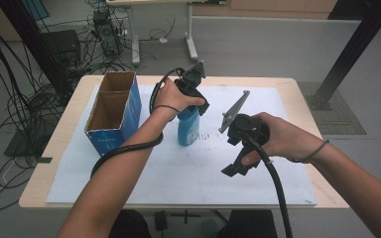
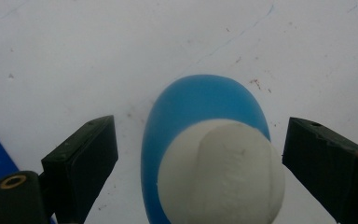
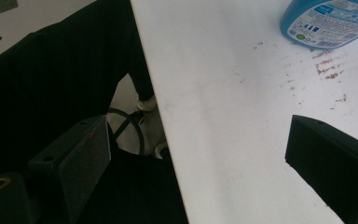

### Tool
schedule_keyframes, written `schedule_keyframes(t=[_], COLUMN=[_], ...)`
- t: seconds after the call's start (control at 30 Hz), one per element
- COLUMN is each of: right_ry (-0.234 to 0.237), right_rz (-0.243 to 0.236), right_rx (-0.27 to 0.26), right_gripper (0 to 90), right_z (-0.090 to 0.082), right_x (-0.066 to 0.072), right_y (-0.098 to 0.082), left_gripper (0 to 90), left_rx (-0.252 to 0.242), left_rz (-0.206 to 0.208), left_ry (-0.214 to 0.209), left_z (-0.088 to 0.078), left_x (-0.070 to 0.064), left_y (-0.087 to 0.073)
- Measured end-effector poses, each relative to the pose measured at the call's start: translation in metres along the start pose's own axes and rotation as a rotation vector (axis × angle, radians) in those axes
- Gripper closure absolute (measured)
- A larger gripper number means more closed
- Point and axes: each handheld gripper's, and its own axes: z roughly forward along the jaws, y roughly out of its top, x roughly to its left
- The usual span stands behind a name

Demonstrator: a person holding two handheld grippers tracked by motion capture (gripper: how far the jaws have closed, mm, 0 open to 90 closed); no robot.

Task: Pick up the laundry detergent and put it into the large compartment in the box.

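The blue bottle [image 1: 188, 128] is standing upright on the white sheet [image 1: 178, 173] near the middle of the table [image 1: 297, 91], just right of the open cardboard box [image 1: 115, 110]. In the left gripper view its white cap [image 2: 221, 170] is rising between my jaws, with the blue shoulder showing behind it. I am holding my left gripper [image 2: 200, 154] directly above the bottle, pointing down; its jaws are standing wide apart, one on each side of the cap, and neither is touching it. I am holding my right gripper [image 1: 234, 170] to the right of the bottle, over the near part of the sheet and well apart from the bottle, tilted toward my side of the table. In the right gripper view its jaws are likewise spread, with nothing between them; the table edge is running between them, and the labelled base of the bottle is showing at the top right. Brownish specks [image 3: 328, 67] are marking the sheet beside the bottle.
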Motion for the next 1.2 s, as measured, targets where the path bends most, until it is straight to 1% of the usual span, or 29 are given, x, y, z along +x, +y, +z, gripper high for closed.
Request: schedule_keyframes(t=[0.13, 0.3, 0.6, 0.83, 1.03, 1.2], right_ry=[-0.001, -0.007, -0.015, -0.011, -0.012, -0.012], right_rz=[0.003, 0.003, 0.001, 0.006, -0.003, 0.000], right_rx=[-0.001, -0.001, -0.002, -0.003, -0.003, -0.002], right_gripper=[5.3, 4.8, 4.2, 4.1, 4.1, 4.1], right_z=[0.0001, 0.0000, -0.0001, 0.0004, 0.0003, 0.0006], right_x=[-0.0004, -0.0011, -0.0009, -0.0010, 0.0000, -0.0003], right_y=[-0.0001, -0.0001, 0.0003, 0.0003, 0.0011, 0.0011], left_gripper=[10.7, 10.6, 10.6, 10.6, 10.6, 10.6], left_rx=[0.000, -0.002, 0.004, 0.004, 0.001, 0.002], left_rz=[-0.002, -0.004, -0.005, -0.006, -0.011, -0.009], left_ry=[0.004, -0.005, -0.004, -0.002, -0.004, -0.004], left_z=[-0.0002, -0.0011, -0.0005, -0.0012, -0.0023, -0.0020], left_x=[0.0014, 0.0022, 0.0027, 0.0034, 0.0044, 0.0046], left_y=[-0.0004, -0.0009, -0.0010, -0.0010, -0.0015, -0.0017])
